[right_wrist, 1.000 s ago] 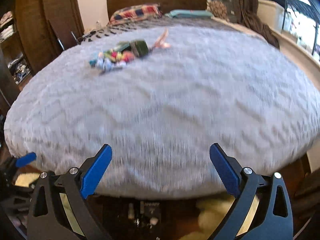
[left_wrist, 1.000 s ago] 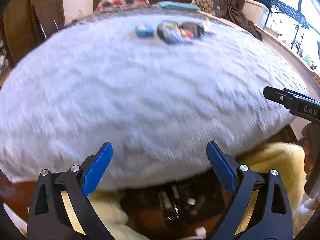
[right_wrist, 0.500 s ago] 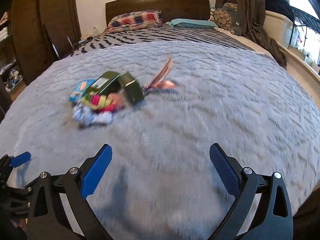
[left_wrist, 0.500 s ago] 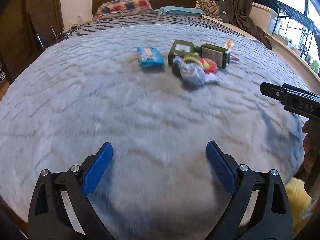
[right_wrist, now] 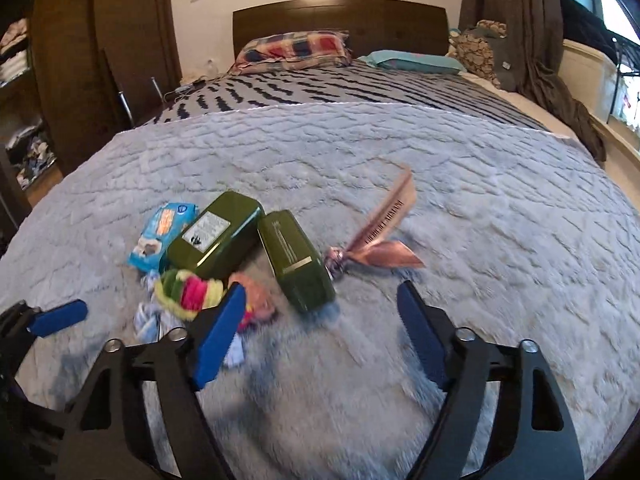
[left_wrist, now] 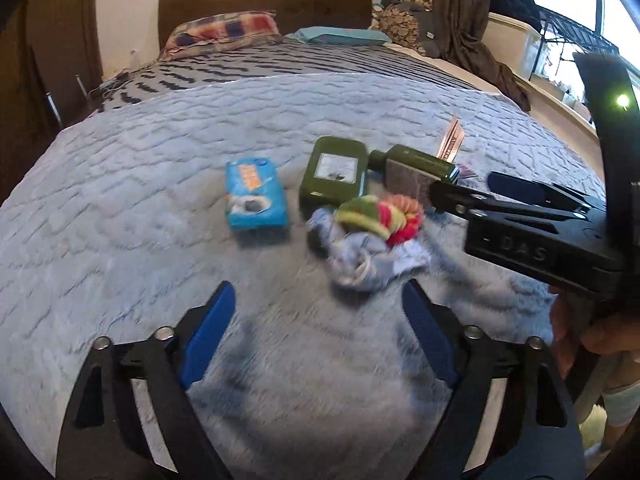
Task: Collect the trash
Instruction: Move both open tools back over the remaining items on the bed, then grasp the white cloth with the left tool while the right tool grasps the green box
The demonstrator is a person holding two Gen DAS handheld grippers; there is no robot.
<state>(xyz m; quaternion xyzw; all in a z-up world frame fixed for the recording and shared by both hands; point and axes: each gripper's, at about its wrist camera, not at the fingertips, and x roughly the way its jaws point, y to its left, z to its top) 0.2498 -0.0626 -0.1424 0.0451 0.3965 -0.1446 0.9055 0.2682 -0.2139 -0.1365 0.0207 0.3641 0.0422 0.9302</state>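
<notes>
The trash lies clustered mid-blanket (right_wrist: 440, 168): a blue packet (left_wrist: 255, 193), two green tins (right_wrist: 216, 236) (right_wrist: 296, 260), a striped sock (left_wrist: 376, 210), a grey rag (left_wrist: 368, 260) and a pink wrapper (right_wrist: 380, 236). Left gripper (left_wrist: 316, 332) and right gripper (right_wrist: 320, 328) hover just short of it; both jaws have just been closing, yet stand apart with nothing between them
</notes>
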